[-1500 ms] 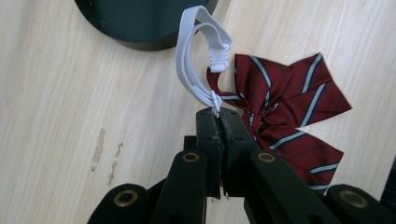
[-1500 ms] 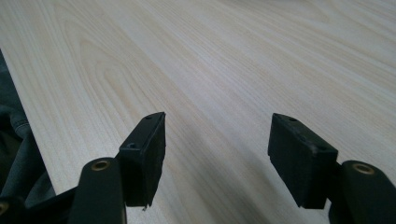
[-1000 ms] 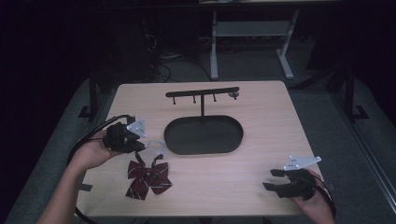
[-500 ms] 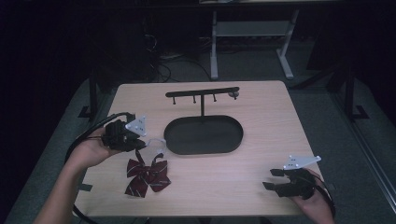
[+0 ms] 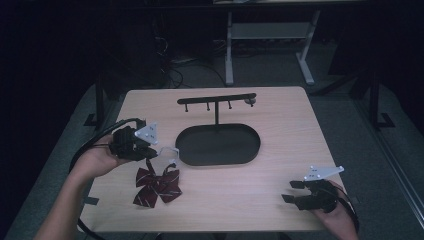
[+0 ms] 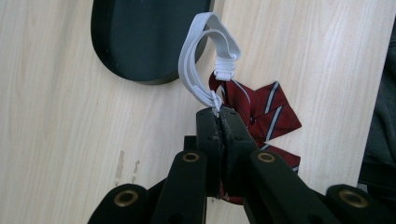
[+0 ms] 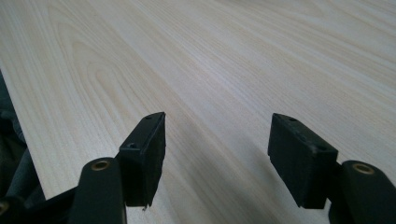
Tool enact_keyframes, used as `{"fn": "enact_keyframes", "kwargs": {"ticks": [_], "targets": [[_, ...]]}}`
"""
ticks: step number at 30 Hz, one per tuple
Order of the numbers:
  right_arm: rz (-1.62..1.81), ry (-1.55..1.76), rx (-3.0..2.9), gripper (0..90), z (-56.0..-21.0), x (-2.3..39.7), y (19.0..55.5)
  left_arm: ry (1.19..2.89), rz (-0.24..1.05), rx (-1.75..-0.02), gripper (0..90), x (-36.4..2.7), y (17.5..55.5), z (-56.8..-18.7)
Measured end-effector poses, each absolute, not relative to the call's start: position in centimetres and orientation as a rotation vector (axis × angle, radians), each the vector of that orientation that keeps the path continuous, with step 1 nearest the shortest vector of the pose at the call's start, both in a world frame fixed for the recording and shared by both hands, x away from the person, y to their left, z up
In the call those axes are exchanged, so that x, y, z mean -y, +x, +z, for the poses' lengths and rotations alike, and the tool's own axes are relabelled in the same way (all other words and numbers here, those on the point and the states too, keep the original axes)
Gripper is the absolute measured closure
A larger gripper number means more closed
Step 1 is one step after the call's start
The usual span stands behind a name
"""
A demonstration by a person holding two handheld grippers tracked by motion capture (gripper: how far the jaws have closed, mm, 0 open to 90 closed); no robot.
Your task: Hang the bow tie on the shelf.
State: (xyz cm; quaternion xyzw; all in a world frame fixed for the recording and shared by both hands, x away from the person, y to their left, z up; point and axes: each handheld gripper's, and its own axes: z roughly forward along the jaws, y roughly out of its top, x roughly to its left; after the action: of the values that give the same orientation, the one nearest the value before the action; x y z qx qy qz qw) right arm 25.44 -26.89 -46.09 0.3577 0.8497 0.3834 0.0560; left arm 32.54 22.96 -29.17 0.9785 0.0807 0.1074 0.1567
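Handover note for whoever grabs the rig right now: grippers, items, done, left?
Left gripper: shut on the white elastic loop of the striped bow tie; bow lies on the table beside the black tray.
Right gripper: open, holding nothing, above bare wood at the near right edge.
Done: loop pinched.
Left: probably lift it onto a peg of the hanger stand; nothing hangs there yet.

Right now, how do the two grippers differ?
The left gripper is shut on the white strap of the bow tie; the right gripper is open and holds nothing. The left is beside the black tray; the right sits near the table's front edge. Both are black and hand-held.
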Motion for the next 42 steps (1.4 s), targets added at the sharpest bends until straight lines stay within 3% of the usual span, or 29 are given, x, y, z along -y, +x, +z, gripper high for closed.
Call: {"fn": "enact_keyframes", "kwargs": {"ticks": [42], "targets": [[1.161, 1.063, -2.573, 36.4, -45.7, 26.8, 25.0, 2.789, 0.342, -0.195, 88.1, -22.0, 32.9, -26.0]]}}
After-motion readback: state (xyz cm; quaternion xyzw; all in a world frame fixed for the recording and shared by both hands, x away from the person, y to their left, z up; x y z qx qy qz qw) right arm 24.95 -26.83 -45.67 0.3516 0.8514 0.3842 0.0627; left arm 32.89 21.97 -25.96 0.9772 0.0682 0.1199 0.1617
